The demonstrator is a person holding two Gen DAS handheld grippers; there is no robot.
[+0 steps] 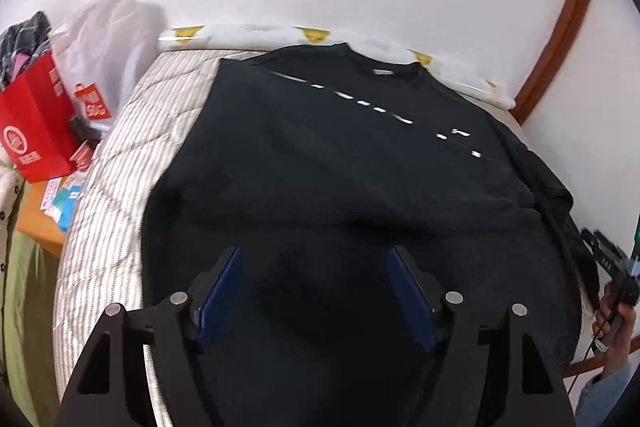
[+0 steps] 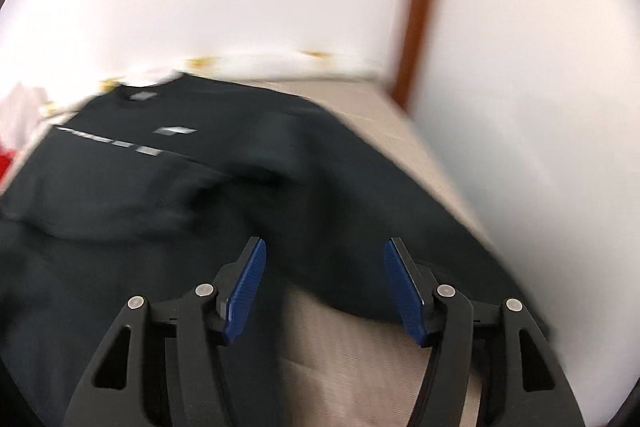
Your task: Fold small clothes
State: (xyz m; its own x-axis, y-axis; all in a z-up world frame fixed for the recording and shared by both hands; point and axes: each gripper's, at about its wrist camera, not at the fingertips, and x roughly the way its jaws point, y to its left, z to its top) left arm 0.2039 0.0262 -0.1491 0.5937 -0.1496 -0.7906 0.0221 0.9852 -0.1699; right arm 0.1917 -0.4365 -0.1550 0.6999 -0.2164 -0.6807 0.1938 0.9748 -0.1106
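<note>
A black T-shirt (image 1: 340, 163) with a line of white print lies spread on a striped bed cover, collar toward the wall. My left gripper (image 1: 316, 255) hovers over the shirt's lower part, jaws open with only flat cloth beneath them. In the right wrist view, blurred by motion, the same black T-shirt (image 2: 168, 195) has its right sleeve bunched and folded inward. My right gripper (image 2: 324, 247) stands open above that sleeve's edge, with nothing pinched between its blue pads (image 2: 404, 291). The other gripper and a person's hand (image 1: 612, 319) show at the left wrist view's right edge.
The striped bed cover (image 1: 132, 163) ends at a white wall, with a rolled white sheet (image 1: 248, 35) along it. A red box (image 1: 36, 131), a white bag (image 1: 108, 31) and clutter sit left of the bed. A brown door frame (image 2: 420, 11) rises at the right.
</note>
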